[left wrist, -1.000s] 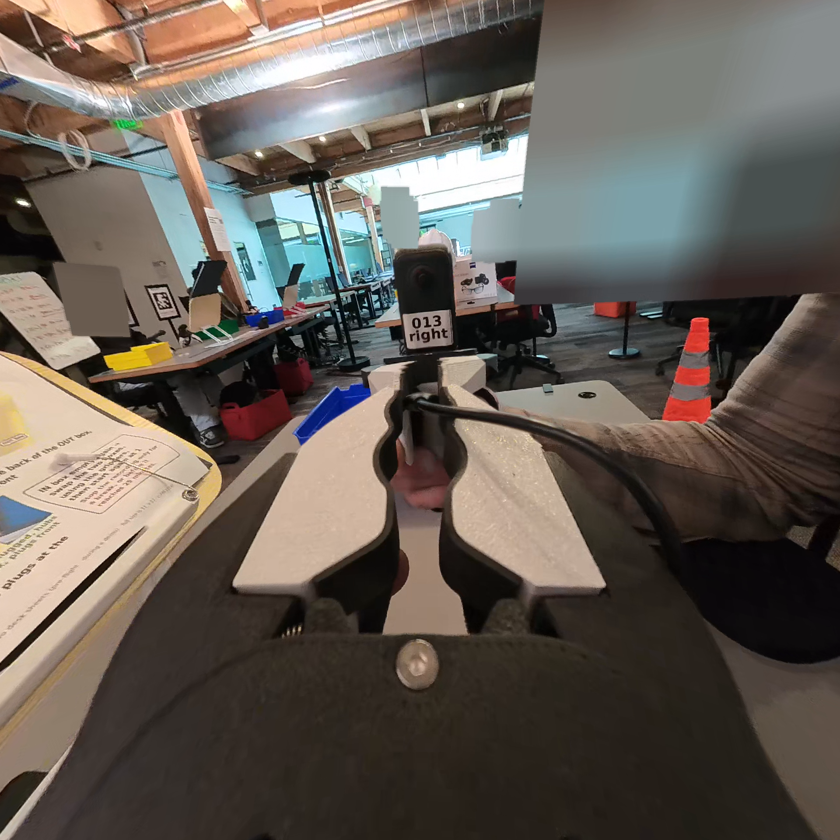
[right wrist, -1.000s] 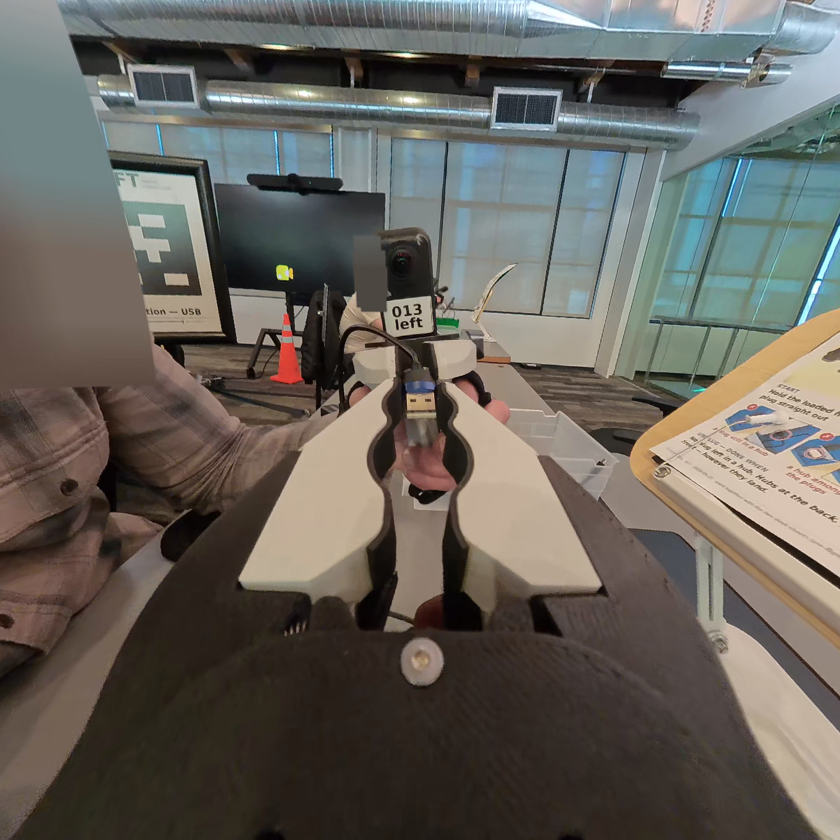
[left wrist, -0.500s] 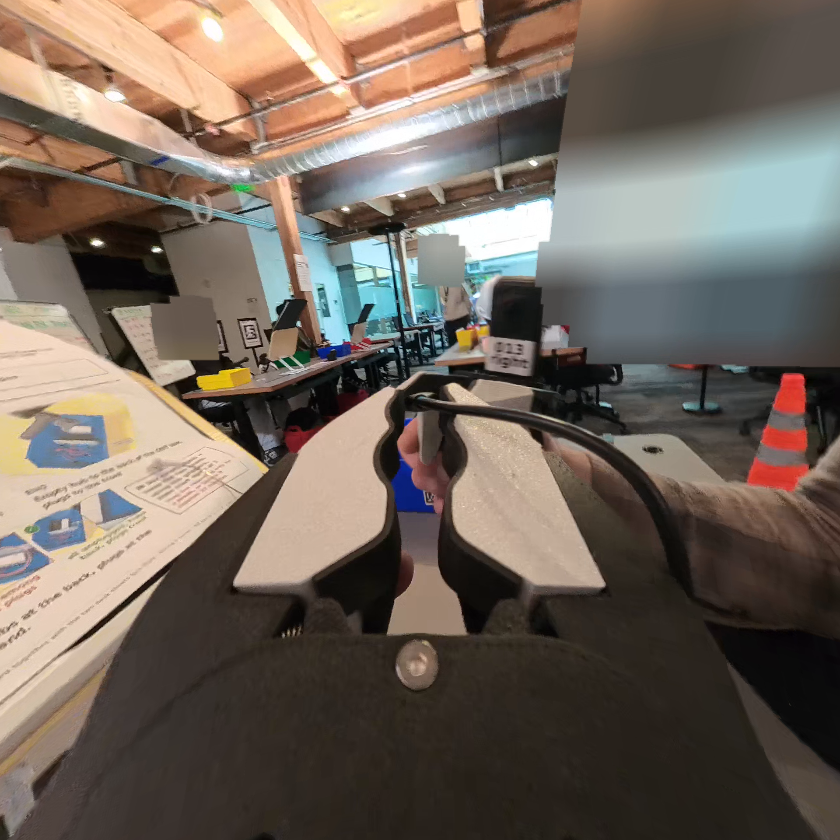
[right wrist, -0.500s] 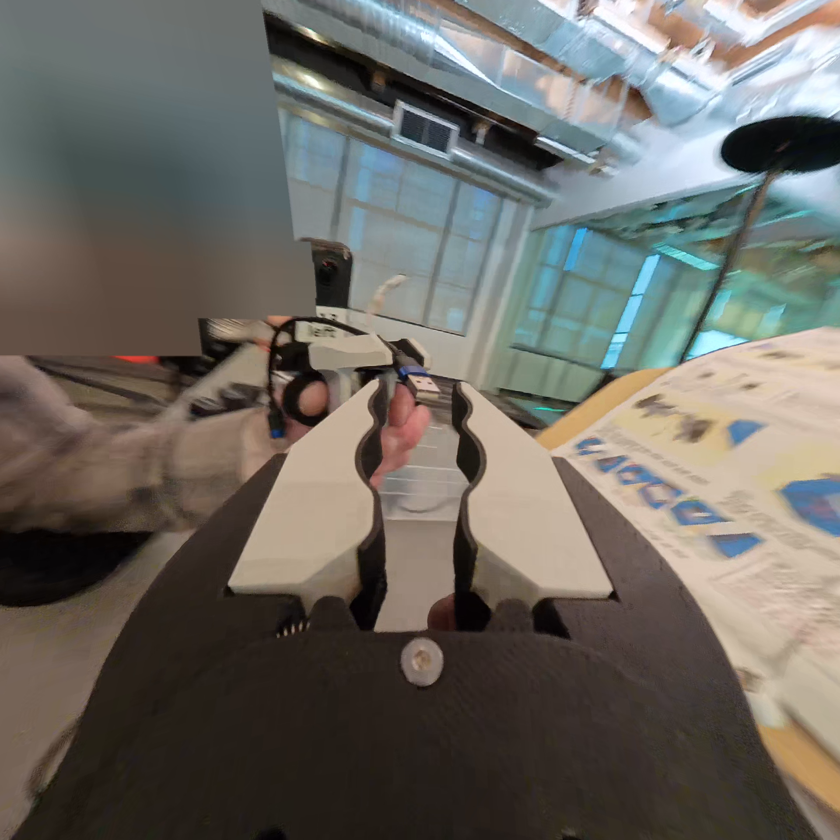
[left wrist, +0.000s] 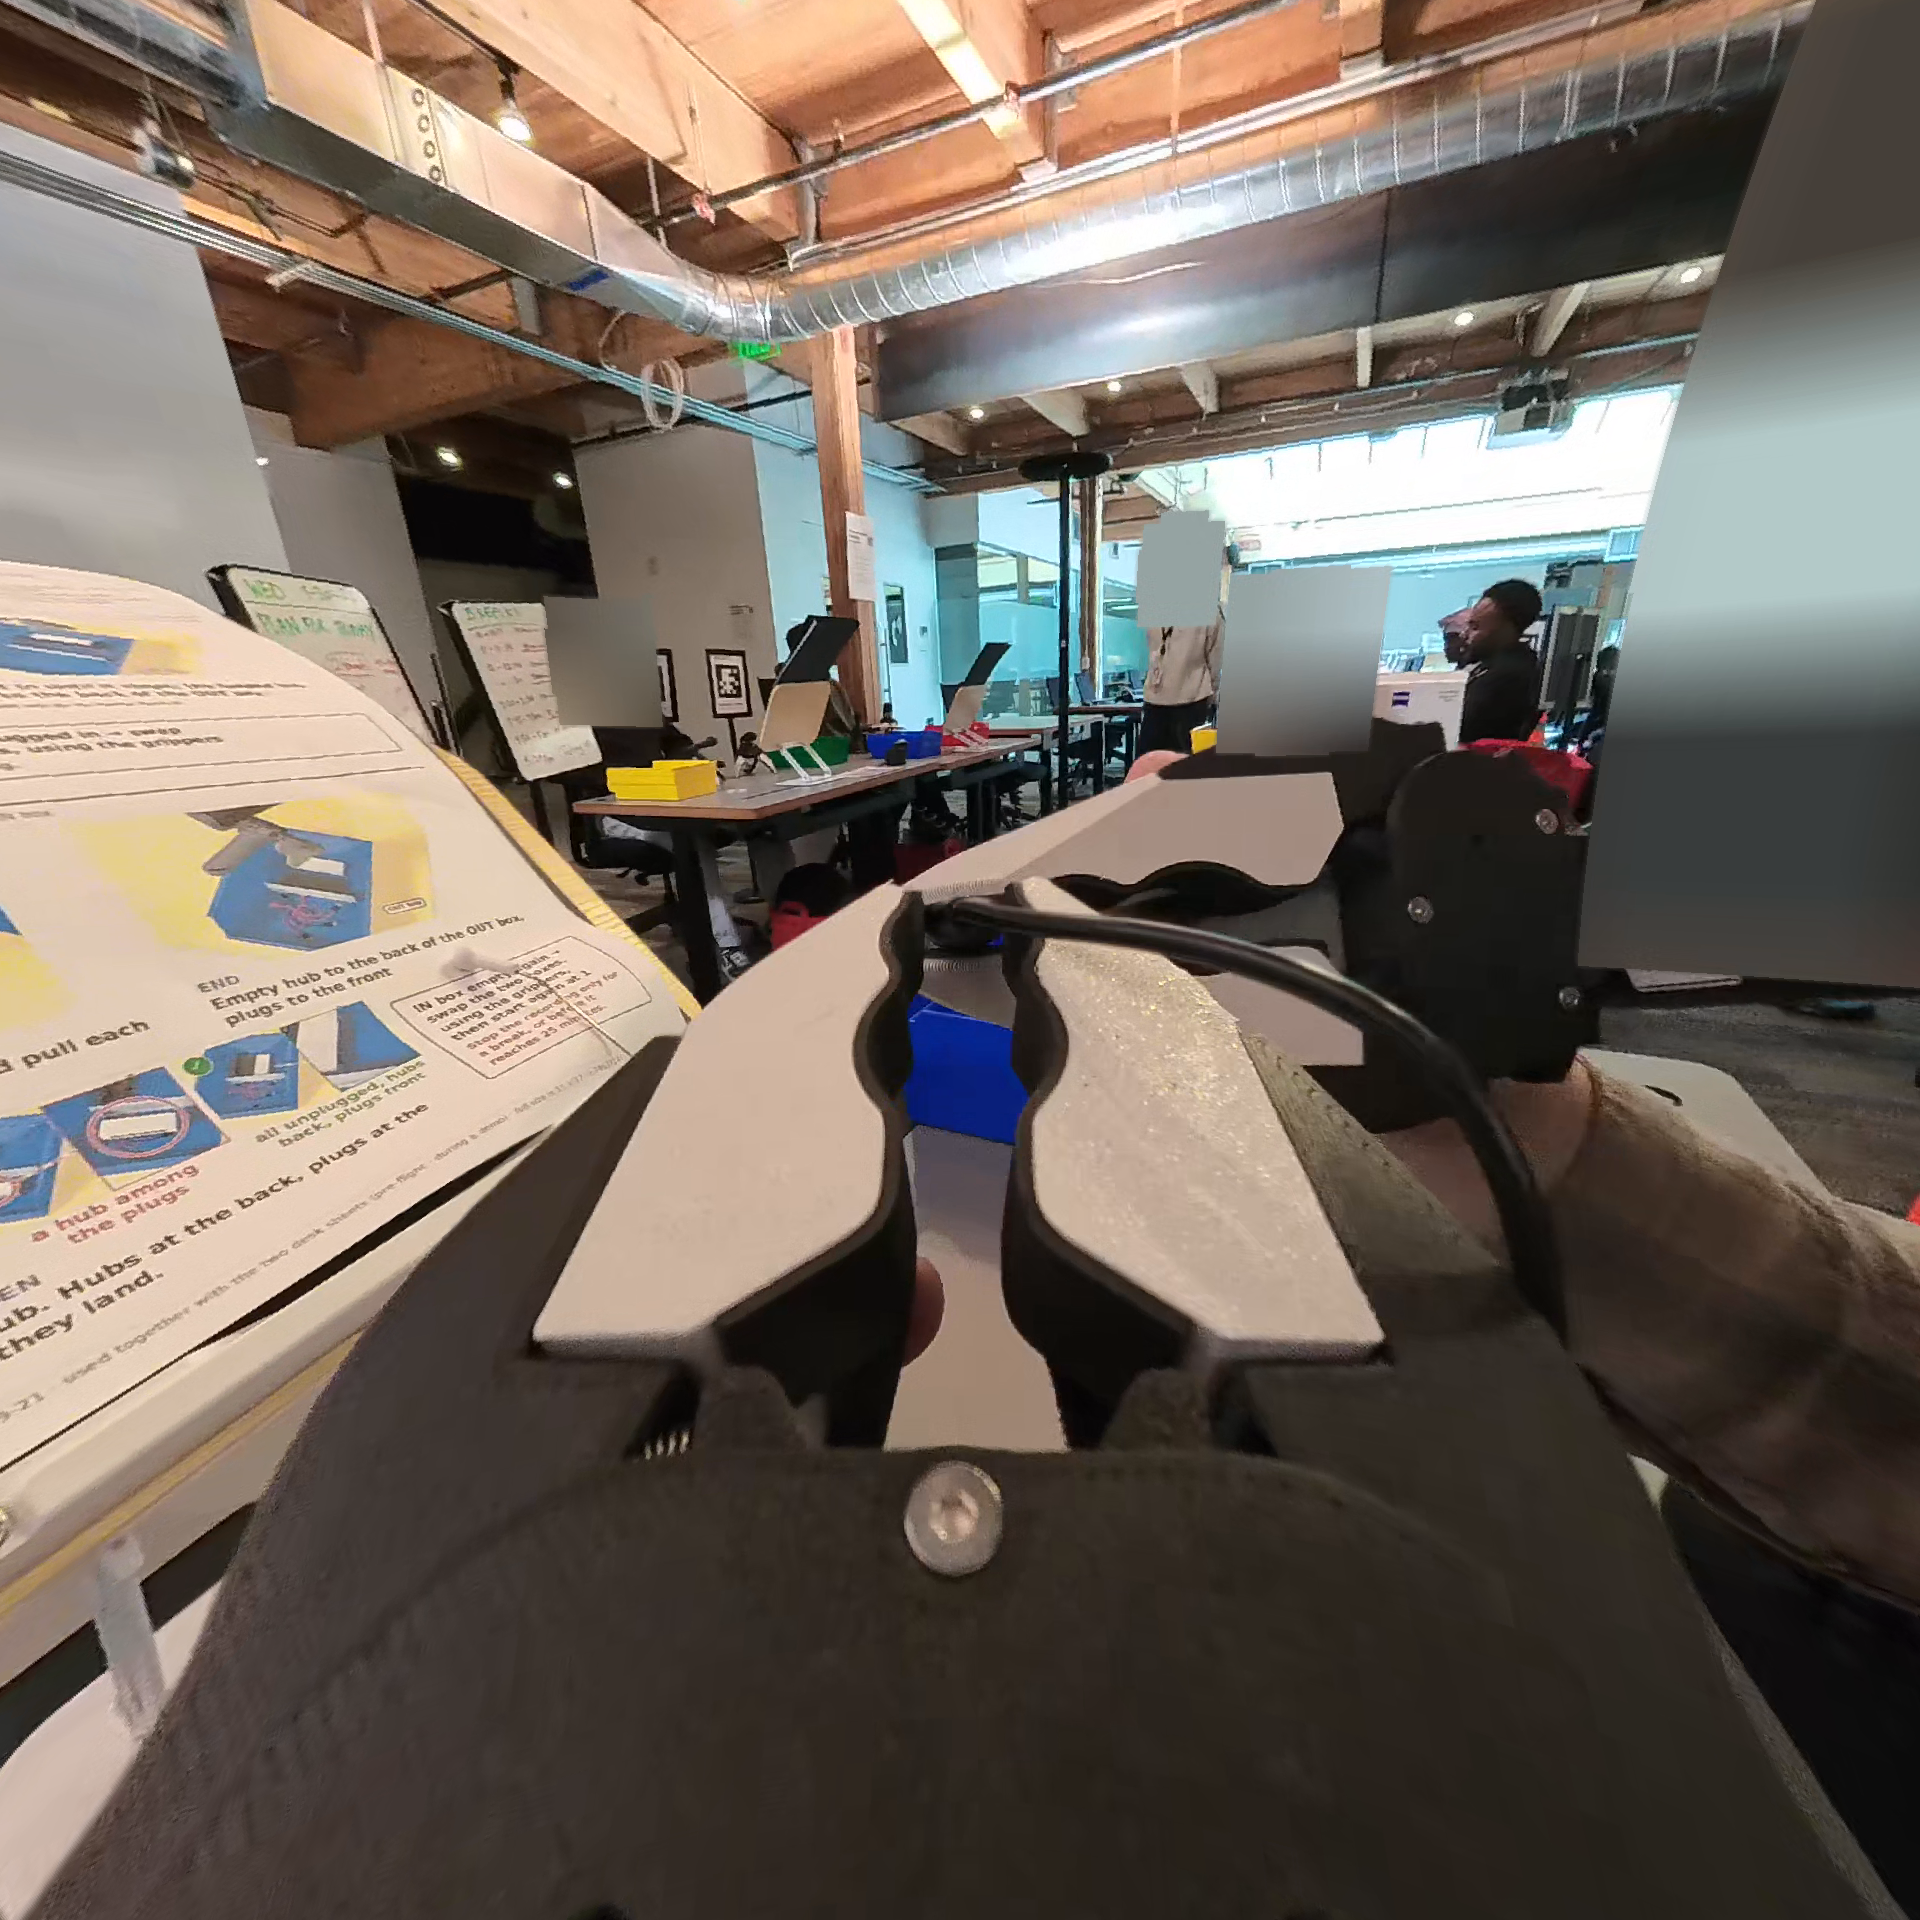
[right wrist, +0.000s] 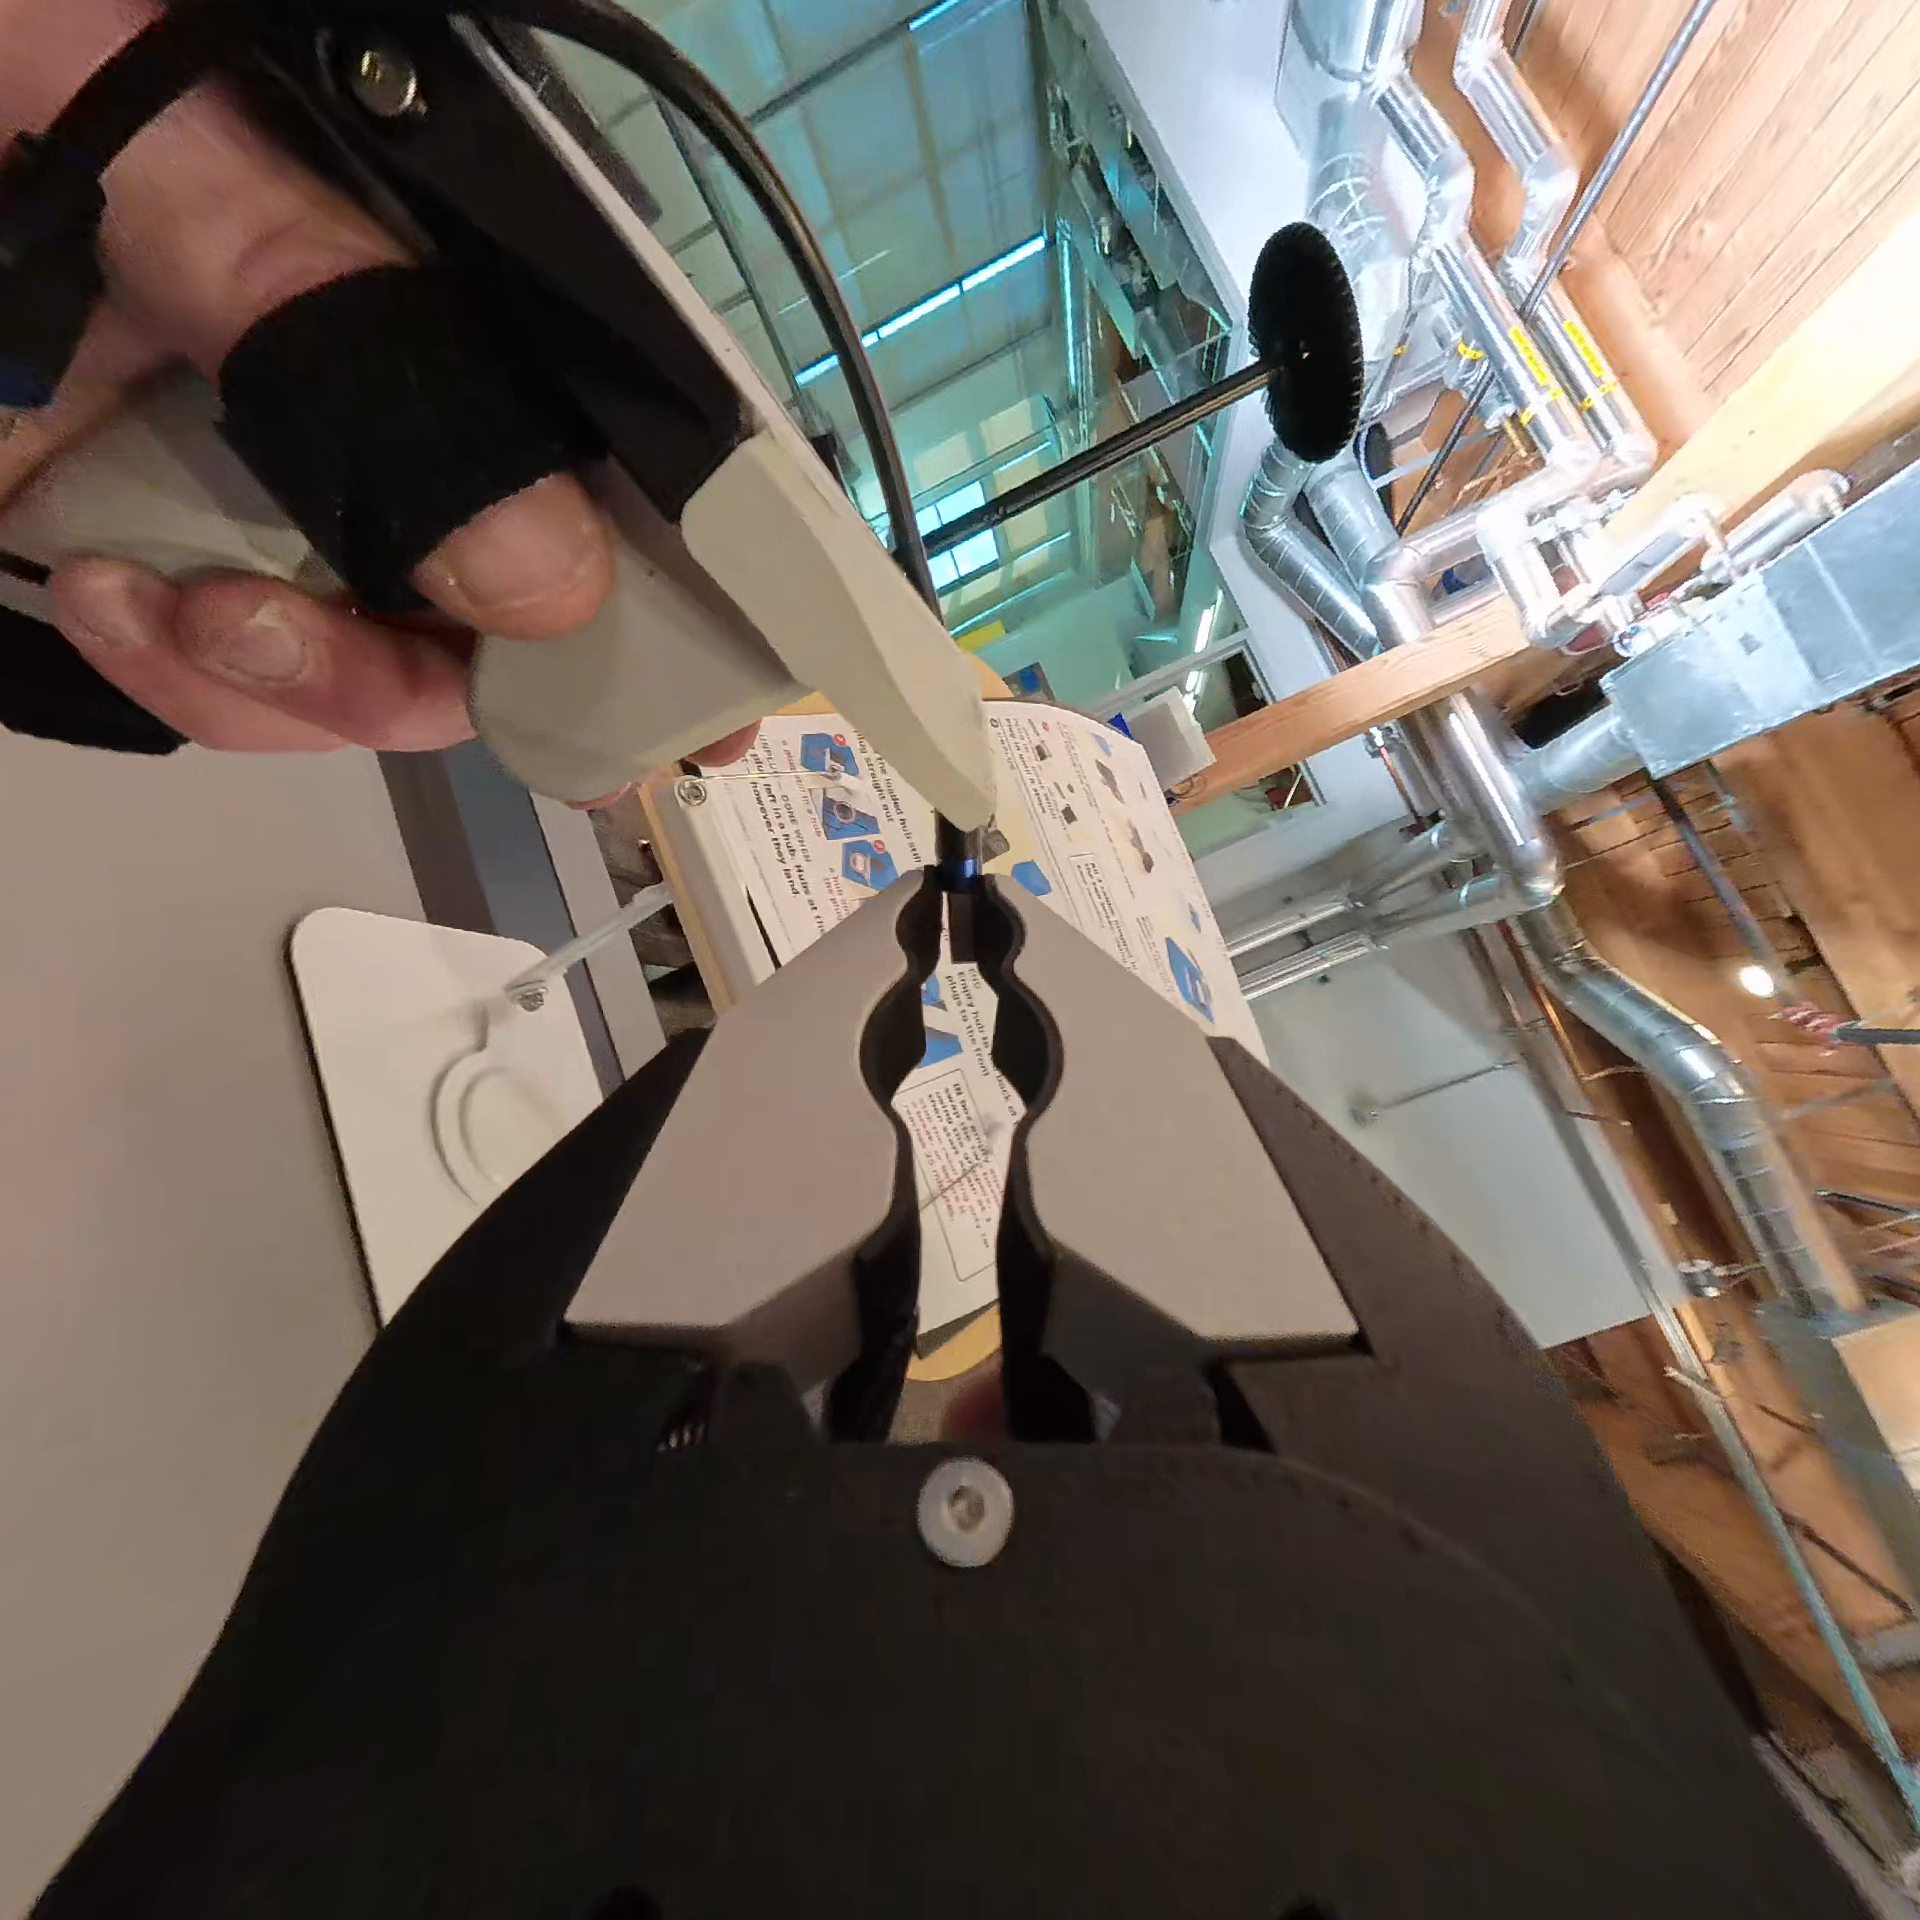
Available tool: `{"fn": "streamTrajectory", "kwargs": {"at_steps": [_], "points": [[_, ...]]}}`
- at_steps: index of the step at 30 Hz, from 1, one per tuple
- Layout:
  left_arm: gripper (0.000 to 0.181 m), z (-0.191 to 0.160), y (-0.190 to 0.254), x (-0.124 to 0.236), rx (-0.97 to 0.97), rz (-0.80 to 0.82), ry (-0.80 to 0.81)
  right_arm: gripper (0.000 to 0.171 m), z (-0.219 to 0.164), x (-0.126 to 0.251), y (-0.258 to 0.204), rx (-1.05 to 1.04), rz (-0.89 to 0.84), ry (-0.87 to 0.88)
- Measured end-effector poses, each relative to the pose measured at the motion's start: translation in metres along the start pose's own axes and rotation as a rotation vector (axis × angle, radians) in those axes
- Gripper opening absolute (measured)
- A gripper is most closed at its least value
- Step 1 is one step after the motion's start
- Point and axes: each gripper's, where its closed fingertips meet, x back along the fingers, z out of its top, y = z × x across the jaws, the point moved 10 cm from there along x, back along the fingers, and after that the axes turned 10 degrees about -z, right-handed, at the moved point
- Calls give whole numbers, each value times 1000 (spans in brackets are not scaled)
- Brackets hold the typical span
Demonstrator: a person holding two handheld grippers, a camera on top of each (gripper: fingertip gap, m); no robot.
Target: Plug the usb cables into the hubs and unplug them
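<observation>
Left wrist view: my left gripper (left wrist: 961, 920) is clenched on the black usb cable (left wrist: 1299, 987), which leaves the fingertips and arcs off to the right. The right gripper (left wrist: 987, 904) comes in from the right and meets those tips, hiding the cable's end. A blue bin (left wrist: 961, 1070) shows through the finger gap, and an instruction sheet (left wrist: 260, 935) stands on the left.

Right wrist view, rolled sideways: the plug (right wrist: 961, 883) sits between my right gripper's tips, which look pinched on it, while the left gripper reaches down from the upper left, held by a hand (right wrist: 260, 468).

I see 0 hubs in either view. I judge that the plug is in mid-air between the 2 grippers and not inserted, so plugging and unplugging remain.
</observation>
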Motion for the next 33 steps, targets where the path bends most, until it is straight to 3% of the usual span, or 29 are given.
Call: {"fn": "streamTrajectory", "kwargs": {"at_steps": [5, 9, 14, 27, 31, 33], "points": [[14, 5, -1, 1, 15, 7, -84, 3, 0, -1, -3, 61, 1, -17], [26, 8, 0, 1, -15, 17, -203, 3, 8, -1, -6, 110, 16, -7], [17, 11, 1, 2, -30, 27, -258, 3, 9, -3, -9, 120, 17, -3], [15, 12, 5, 1, -64, 57, -253, 4, 9, -4, -6, 64, 22, 6], [15, 14, 1, 5, -96, 83, -233, 27, 5, -4, -3, 16, 29, 1], [15, 16, -2, 9, -95, 94, -210, 28, 0, -3, 0, 3, 34, -10]]}}
